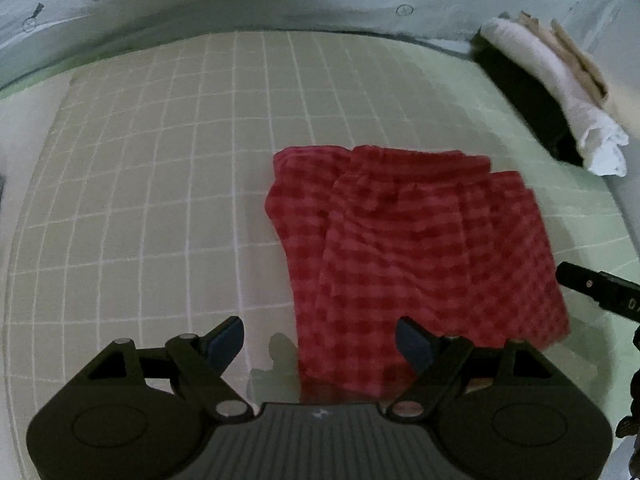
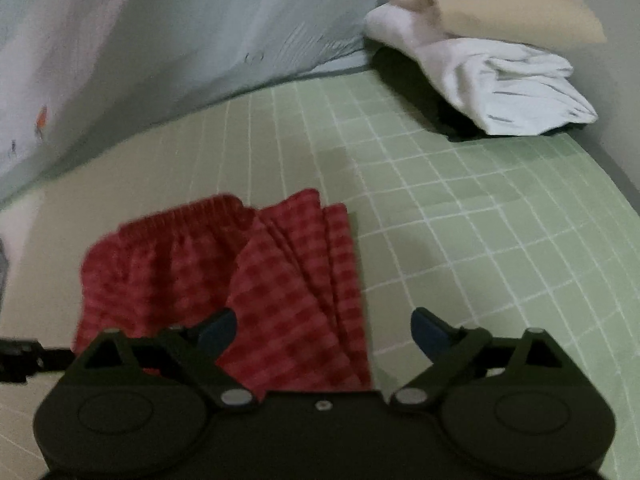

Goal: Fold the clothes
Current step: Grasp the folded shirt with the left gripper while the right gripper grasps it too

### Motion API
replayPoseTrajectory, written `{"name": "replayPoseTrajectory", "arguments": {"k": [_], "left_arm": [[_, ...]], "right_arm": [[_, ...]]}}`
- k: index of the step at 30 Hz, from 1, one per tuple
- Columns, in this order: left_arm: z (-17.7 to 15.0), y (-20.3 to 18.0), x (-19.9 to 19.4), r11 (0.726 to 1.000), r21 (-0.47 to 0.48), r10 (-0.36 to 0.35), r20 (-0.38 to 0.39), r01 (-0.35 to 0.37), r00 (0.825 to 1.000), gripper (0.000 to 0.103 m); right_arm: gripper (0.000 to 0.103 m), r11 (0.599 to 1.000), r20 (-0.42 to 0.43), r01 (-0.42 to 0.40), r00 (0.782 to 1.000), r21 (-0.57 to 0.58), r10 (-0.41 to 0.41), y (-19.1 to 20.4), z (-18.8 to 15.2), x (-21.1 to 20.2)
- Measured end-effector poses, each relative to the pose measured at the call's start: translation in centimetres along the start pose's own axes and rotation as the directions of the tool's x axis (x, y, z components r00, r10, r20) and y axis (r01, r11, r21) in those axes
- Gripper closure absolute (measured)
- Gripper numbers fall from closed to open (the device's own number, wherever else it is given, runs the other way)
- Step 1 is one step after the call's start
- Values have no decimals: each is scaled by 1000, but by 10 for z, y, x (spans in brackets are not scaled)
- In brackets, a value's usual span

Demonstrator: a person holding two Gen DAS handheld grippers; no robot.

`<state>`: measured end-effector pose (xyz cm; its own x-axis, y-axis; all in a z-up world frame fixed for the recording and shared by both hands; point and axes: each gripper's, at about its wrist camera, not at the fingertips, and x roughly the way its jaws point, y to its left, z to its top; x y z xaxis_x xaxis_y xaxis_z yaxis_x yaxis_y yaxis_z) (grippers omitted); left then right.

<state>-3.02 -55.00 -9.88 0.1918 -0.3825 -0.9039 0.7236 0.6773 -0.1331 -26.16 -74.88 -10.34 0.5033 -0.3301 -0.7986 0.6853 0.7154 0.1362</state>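
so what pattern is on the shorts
Red and pink checks on the shorts, clearest in the left wrist view.

Soft checked cloth shorts [image 1: 416,256] on matt gridded mat [image 1: 160,200]

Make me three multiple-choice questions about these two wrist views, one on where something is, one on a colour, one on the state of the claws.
1. Where does the pile of white and beige cloth lie?
A. At the far right corner of the mat
B. Under the red garment
C. Between the left claw's fingers

2. What colour is the checked garment lying on the grid mat?
A. Blue
B. Red
C. Yellow

3. How do the two claws stand?
A. Both shut on the garment
B. Left open, right shut
C. Both open, holding nothing

Answers:
1. A: the white and beige cloth pile sits at the far right corner of the green grid mat.
2. B: the checked garment is red.
3. C: the left claw and the right claw each show their fingers wide apart with nothing gripped.
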Motion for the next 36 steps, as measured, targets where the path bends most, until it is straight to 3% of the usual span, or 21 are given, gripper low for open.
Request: {"name": "replayPoseTrajectory", "arguments": {"k": [8,15,16,17,18,19,20,22,24,27,36], "left_arm": [[11,-3,23,999,21,25,-21,-24,999,20],[12,0,39,999,-52,2,-39,-4,999,22],[11,-1,39,999,-51,5,-27,-6,1000,25],[10,-4,37,999,-40,-1,-17,1,1000,46],[11,-6,36,998,-35,-45,-21,44,999,82],[11,-9,35,996,-31,-88,-25,87,996,96],[12,-11,34,991,-33,-131,-28,130,991,96],[14,-20,22,985,-20,-170,-4,170,985,97],[17,-32,6,982,22,-187,32,187,982,97],[25,-50,-22,967,69,-252,97,246,963,97],[69,-134,-89,928,225,-352,265,297,898,97]], "right_arm": [[8,998,-40,20,999,-53,-22,20,5,32],[14,999,-98,9,995,-39,-12,37,5,53],[22,999,-94,3,996,-54,-8,42,5,52],[36,997,-94,-7,996,-79,-1,48,5,51],[46,993,-102,-20,995,-114,9,54,5,50],[80,987,-118,-58,992,-148,40,60,6,48],[96,981,-132,-117,987,-156,96,63,8,45],[97,973,-121,-185,978,-141,169,65,13,33],[97,969,-73,-200,979,-143,191,64,19,12],[97,968,16,-220,974,-123,224,52,31,-24],[97,972,263,-131,948,-198,181,1,78,-121]]}}
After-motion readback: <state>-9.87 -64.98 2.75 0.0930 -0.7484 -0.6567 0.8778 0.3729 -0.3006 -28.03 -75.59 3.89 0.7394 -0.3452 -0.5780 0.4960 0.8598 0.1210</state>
